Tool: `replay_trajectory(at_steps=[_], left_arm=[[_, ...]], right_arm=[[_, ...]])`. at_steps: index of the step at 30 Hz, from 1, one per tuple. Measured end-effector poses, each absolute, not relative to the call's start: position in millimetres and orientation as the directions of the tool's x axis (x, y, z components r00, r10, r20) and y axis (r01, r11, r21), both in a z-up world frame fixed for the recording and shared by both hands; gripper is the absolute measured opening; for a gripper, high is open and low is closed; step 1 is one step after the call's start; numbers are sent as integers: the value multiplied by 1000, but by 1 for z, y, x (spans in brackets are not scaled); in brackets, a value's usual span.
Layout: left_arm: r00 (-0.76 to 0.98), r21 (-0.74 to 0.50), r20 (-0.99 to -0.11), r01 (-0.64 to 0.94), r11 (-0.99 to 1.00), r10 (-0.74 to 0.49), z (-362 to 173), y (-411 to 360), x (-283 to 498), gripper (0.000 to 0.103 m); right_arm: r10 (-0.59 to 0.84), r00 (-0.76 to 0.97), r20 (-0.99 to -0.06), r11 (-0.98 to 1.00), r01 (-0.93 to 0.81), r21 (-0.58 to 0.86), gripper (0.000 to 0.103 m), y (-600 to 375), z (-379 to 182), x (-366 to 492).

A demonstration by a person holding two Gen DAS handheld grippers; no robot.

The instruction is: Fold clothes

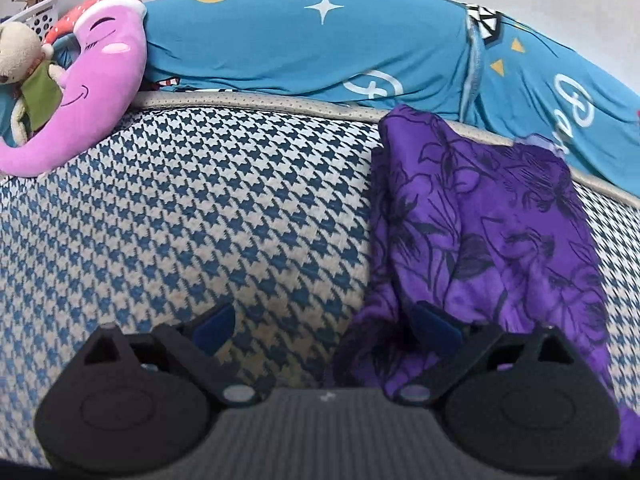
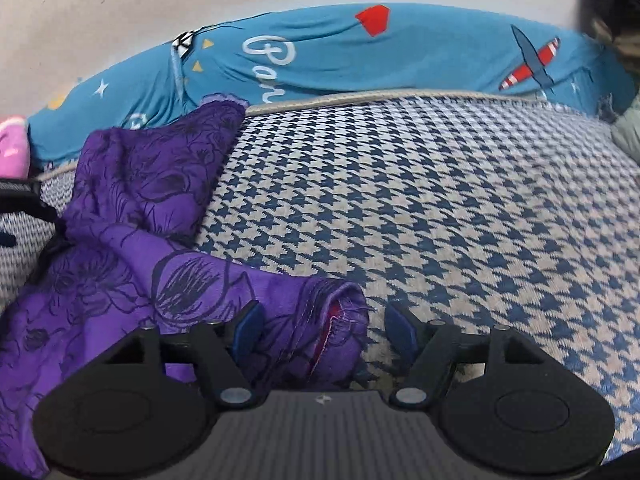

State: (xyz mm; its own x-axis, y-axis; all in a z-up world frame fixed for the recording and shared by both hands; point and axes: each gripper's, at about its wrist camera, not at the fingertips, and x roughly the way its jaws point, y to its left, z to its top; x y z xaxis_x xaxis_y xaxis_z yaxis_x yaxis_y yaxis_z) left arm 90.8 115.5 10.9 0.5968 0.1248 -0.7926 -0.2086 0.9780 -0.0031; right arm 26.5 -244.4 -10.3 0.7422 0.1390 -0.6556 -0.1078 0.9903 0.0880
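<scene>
A purple garment with dark flower outlines [image 1: 492, 232] lies rumpled on the blue-and-white houndstooth bed cover [image 1: 192, 216]. My left gripper [image 1: 326, 328] stands open low over the bed; its right finger rests over the garment's left edge and its left finger is over bare cover. In the right wrist view the same garment [image 2: 136, 224] fills the left side. My right gripper [image 2: 324, 328] is open, with a stitched, bunched end of the garment [image 2: 336, 320] lying between its fingers.
A long blue pillow or bolster with stars and planes [image 1: 320, 44] runs along the far edge by the wall. A pink plush [image 1: 96, 92], a beige teddy [image 1: 20, 48] and a white basket [image 1: 40, 12] sit far left. A dark object [image 2: 616, 8] stands far right.
</scene>
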Motion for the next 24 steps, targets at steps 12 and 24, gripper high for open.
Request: replay_trajectory(at_steps=[12, 24], left_arm=[[607, -23, -791, -150, 988, 73, 18, 125, 30, 100], [601, -2, -793, -157, 988, 94, 6, 128, -13, 100]], right_arm=[[173, 755, -632, 984, -158, 82, 21, -238, -13, 23], [211, 772, -599, 978, -172, 122, 12, -229, 4, 11]])
